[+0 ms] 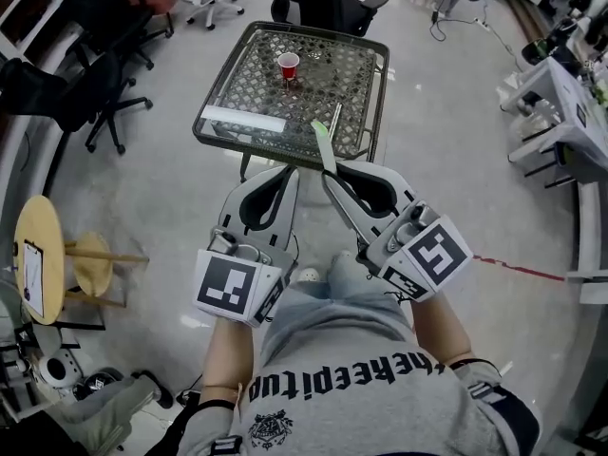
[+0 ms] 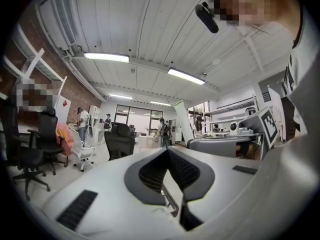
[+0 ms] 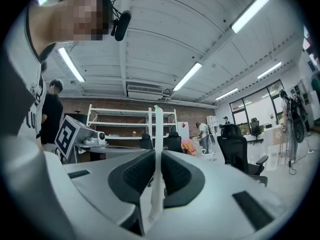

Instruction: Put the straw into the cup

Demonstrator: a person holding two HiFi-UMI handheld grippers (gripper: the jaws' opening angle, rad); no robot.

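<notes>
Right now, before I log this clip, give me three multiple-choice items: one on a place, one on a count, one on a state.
1. Where does the red cup stand? A the wooden stool; B the mesh table; C the floor.
2. How many cups are there? A one; B two; C three.
3. The right tongs are: A open, empty; B shut on the cup; C shut on the straw.
Key: B, it sits on the tabletop's far side; A, only one shows; C, the straw stands pinched in them.
</notes>
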